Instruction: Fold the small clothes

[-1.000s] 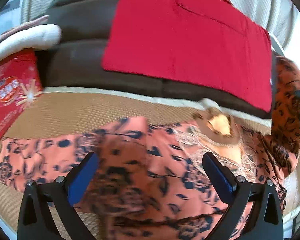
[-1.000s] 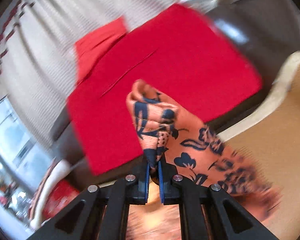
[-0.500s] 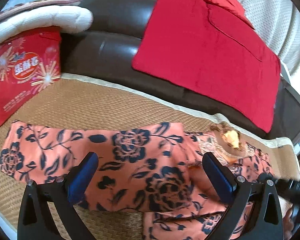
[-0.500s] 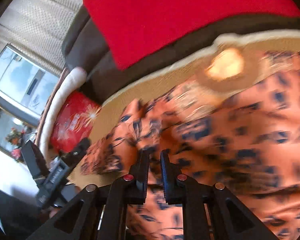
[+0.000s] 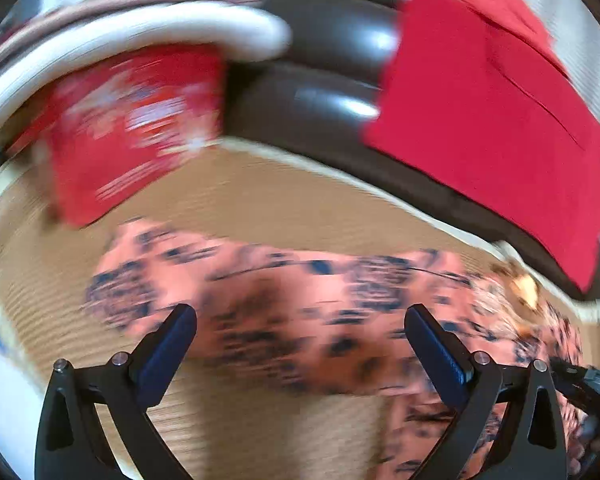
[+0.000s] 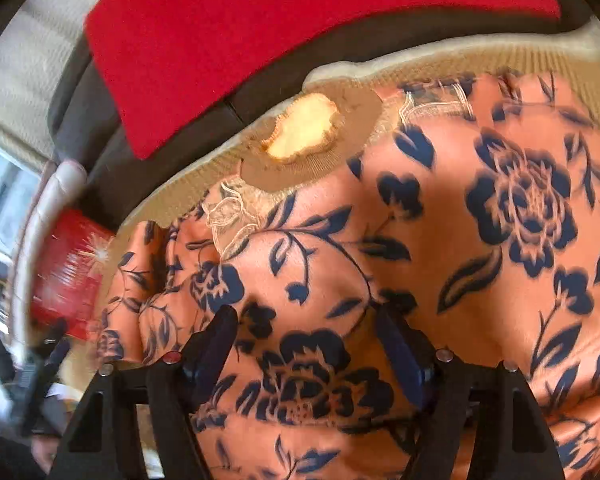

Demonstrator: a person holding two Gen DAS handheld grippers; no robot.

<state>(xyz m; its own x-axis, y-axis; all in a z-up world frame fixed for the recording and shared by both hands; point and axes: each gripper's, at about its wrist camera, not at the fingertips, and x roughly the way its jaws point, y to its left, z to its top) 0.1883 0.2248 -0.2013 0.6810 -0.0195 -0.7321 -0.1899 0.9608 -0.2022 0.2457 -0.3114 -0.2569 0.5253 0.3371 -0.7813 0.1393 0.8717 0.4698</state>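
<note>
An orange garment (image 6: 440,208) with dark blue flowers and a lace neckline lies spread on a woven tan mat (image 6: 204,184). My right gripper (image 6: 306,320) hovers just over it, its jaws opening; cloth lies under the gap but the pads do not press on it. The left wrist view is blurred by motion: a long strip of the same garment (image 5: 300,300) stretches across the mat (image 5: 260,208). My left gripper (image 5: 300,320) stands wide open above that strip, with nothing between its fingers.
A dark leather sofa back (image 5: 324,92) runs behind the mat, with a red cloth (image 5: 492,120) draped over it. A red printed box (image 5: 132,120) and a white cushion (image 5: 140,32) sit at the mat's left end. A pale patch (image 6: 304,128) marks the mat.
My right gripper came down with the garment's corner, laid it on the spread cloth and let it go, its jaws parting. The left gripper swept sideways, still wide open.
</note>
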